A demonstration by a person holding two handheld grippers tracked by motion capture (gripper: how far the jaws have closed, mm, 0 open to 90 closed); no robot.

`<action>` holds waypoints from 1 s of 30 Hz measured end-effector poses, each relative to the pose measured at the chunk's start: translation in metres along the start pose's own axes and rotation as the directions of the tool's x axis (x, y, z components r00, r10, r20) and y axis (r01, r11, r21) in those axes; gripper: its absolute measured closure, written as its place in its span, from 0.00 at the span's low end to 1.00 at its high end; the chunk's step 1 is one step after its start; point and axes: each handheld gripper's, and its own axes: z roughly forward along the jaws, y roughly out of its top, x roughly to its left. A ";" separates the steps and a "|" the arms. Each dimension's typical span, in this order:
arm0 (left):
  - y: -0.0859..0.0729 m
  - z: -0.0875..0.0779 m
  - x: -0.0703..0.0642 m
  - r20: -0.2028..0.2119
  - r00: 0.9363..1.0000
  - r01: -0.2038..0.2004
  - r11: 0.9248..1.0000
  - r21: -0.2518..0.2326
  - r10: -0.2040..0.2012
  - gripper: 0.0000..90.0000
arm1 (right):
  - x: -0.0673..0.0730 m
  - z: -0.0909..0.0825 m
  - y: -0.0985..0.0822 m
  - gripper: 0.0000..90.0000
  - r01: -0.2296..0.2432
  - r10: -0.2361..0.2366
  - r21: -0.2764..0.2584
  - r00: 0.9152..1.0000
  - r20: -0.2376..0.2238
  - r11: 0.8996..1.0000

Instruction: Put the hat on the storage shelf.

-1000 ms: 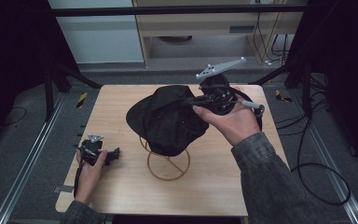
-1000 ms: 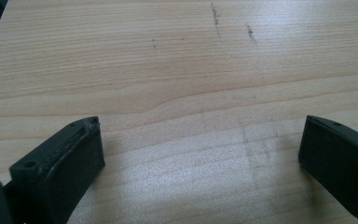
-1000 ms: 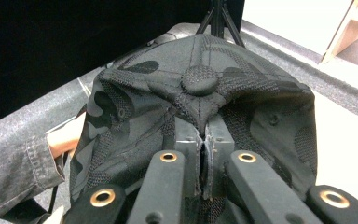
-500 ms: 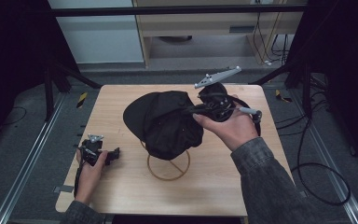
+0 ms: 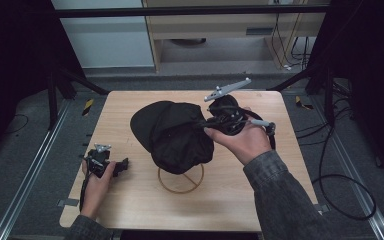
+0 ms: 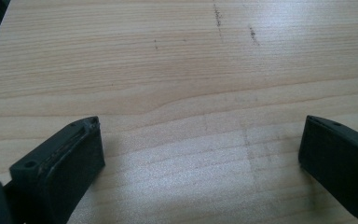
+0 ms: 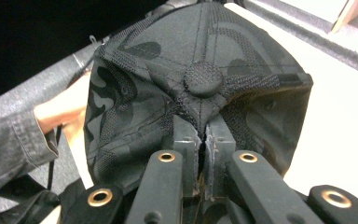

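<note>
A black cap (image 5: 175, 132) with a camouflage pattern hangs over a stand whose round wooden ring base (image 5: 181, 179) lies on the table. My right gripper (image 5: 203, 125) comes in from the right and is shut on the cap's fabric. In the right gripper view the jaws stand pressed together (image 7: 203, 133) just below the cap's top button (image 7: 204, 78). My left gripper (image 5: 122, 165) rests on the table at the front left. Its jaws stand wide apart (image 6: 200, 135) over bare wood.
The light wooden table (image 5: 130, 105) ends close to the left hand. Cables trail over the floor at the right (image 5: 350, 190). A metal rail (image 5: 30, 175) runs along the floor on the left. A cabinet stands behind the table.
My right gripper has sunk a little with the cap, which now sits lower over the stand and slightly more to the left. The left gripper has not moved.
</note>
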 end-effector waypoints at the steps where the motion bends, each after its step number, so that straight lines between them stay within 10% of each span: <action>1: 0.000 0.000 0.000 -0.001 1.000 -0.001 1.000 0.000 0.001 0.00 | 0.001 0.001 -0.001 0.95 0.000 0.000 0.005 1.000 0.001 1.000; 30: 0.000 0.000 0.000 -0.002 1.000 0.005 1.000 -0.001 -0.005 0.00 | -0.002 0.029 0.003 0.94 0.003 -0.004 0.036 1.000 0.015 0.999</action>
